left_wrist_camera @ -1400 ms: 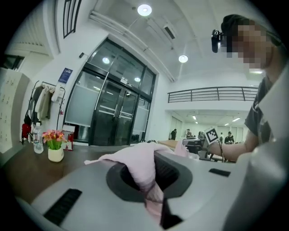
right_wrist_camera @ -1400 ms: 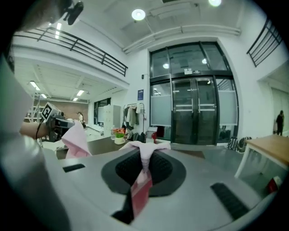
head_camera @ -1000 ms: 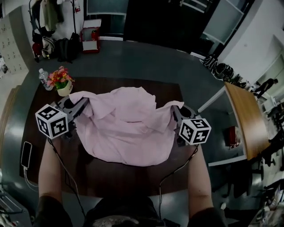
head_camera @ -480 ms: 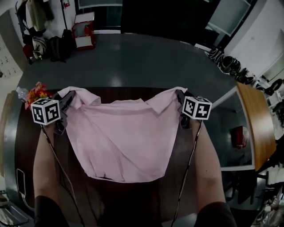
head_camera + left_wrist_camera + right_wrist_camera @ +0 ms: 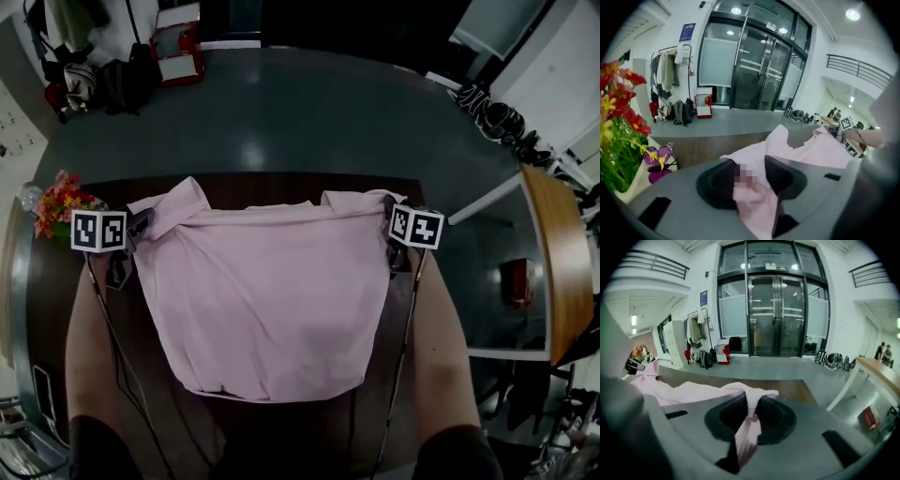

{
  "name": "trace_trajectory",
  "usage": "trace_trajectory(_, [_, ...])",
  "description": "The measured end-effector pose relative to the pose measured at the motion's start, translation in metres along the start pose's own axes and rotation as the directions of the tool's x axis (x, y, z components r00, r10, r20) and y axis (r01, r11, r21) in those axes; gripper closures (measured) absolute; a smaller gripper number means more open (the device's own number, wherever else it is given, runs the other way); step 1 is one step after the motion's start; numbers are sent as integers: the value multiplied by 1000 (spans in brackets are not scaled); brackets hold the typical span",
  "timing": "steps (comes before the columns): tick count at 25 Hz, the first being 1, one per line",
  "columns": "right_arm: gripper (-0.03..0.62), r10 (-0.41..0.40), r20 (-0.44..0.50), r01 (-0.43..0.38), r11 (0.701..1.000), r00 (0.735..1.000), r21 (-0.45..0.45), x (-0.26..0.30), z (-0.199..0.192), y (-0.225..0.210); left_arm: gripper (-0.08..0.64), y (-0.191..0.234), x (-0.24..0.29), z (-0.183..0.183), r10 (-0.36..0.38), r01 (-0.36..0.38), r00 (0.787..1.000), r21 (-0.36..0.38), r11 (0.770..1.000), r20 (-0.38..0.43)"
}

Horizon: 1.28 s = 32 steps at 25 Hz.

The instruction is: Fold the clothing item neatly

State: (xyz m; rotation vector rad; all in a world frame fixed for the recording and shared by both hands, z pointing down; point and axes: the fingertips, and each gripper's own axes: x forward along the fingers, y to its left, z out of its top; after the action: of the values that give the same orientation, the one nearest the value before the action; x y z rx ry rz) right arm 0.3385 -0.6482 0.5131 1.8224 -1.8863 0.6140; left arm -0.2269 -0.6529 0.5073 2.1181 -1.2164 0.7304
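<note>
I have the head camera looking steeply down from well above both pairs of jaws onto the wooden table (image 5: 281, 187). Each gripper camera rides close behind its own jaws and looks out along them toward the glass doors (image 5: 776, 315) far beyond the jaw tips. All three views share the pink shirt (image 5: 272, 300) between the two pairs of jaws. The head and left gripper views also share the flowers (image 5: 618, 140) left of the left jaws.
</note>
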Motion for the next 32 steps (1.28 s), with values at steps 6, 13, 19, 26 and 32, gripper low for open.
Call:
trace_trajectory(6, [380, 109, 34, -110, 993, 993, 47, -3, 3, 5, 367, -5, -10, 3, 14, -21, 996, 81, 996, 89])
trace_trajectory(13, [365, 7, 210, -17, 999, 978, 46, -64, 13, -8, 299, -22, -48, -4, 85, -124, 951, 113, 986, 299])
trace_trajectory(19, [380, 25, 457, -49, 998, 889, 41, -171, 26, 55, 301, -106, -102, -14, -6, -71, 889, 151, 986, 458])
trace_trajectory(26, [583, 81, 552, -81, 996, 830, -24, -306, 17, 163, 430, -216, -199, -44, -126, -44, 837, 295, 955, 532])
trace_trajectory(32, [600, 105, 592, -168, 984, 799, 53, -412, -26, 237, 551, -271, -297, -89, -271, 89, 759, 318, 944, 591])
